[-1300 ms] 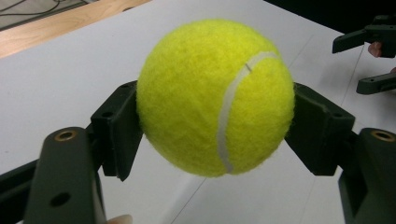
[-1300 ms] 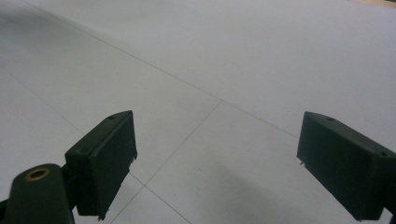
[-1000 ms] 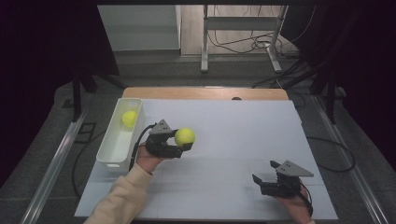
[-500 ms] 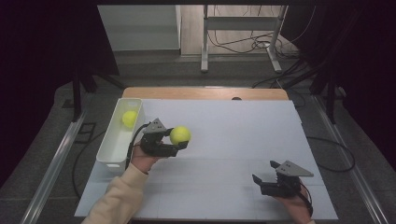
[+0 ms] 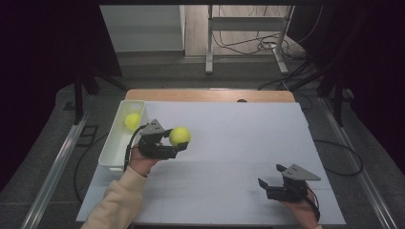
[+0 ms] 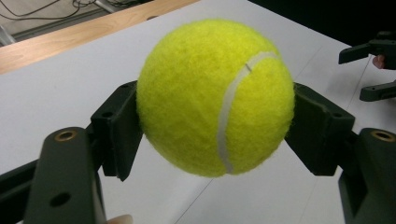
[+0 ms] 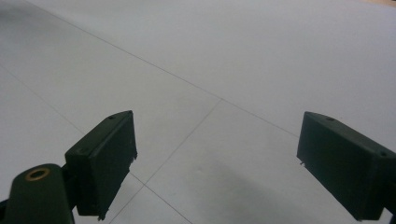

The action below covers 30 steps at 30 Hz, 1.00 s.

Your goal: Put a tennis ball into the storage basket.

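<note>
Fuzzy yellow-green tennis ball (image 6: 215, 97) with a curved white seam sits pinched between the two black fingers (image 6: 117, 128) of the left gripper (image 5: 179, 143), one pad pressing on each side of it, so the ball is lifted clear of the white-covered bench (image 5: 229, 143). In the left gripper view no brand name, logo or other writing can be read on the felt; the white seam is the sole marking on the side facing the camera. From the high view the held ball (image 5: 180, 136) hangs above the left part of the bench, just to the right of a long white rectangular plastic tray (image 5: 111, 151) that lies along the bench's left edge. A second yellow-green tennis ball (image 5: 132, 120) rests inside that tray toward its far end, and it is too small there to tell whether it carries any print. The person's left hand (image 5: 141, 160), in a cream sleeve (image 5: 114, 202), grips the left gripper from below. The right gripper (image 5: 269, 177) rests low over the near right part of the bench, well apart from the ball, its black fingers (image 7: 105, 158) spread wide with nothing but bare white surface and thin grid lines between them. A strip of bare wood (image 5: 210, 95) edges the bench at its far side.
</note>
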Each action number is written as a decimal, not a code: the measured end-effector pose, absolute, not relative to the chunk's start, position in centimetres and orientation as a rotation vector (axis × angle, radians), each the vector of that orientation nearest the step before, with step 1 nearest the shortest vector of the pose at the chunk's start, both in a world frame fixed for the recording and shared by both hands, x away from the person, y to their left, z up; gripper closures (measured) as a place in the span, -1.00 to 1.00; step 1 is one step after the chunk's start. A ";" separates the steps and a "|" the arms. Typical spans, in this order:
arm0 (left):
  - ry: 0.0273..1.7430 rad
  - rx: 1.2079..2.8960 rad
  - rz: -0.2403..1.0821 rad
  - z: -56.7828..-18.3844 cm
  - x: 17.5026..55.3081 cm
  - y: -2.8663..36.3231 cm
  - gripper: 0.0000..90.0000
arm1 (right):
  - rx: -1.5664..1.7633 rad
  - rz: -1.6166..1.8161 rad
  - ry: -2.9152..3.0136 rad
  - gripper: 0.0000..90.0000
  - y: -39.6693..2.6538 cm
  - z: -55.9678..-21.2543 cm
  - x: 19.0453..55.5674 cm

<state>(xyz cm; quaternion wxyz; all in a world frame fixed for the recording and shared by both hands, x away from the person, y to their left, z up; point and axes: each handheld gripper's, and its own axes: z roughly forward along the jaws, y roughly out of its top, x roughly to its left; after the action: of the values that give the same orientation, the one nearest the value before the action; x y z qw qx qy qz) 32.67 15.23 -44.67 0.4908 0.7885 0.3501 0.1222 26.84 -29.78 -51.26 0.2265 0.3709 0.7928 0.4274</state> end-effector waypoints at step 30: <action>0.896 1.847 0.349 -43.4 32.6 18.2 -0.40 | 1.024 1.177 2.186 -0.73 -29.8 -51.3 26.9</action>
<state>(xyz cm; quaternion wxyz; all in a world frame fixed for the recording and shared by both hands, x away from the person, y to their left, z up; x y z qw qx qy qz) 32.62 18.18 -43.43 0.5054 0.7654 0.3713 0.1448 26.86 -29.80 -51.31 0.2261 0.3714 0.7930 0.4268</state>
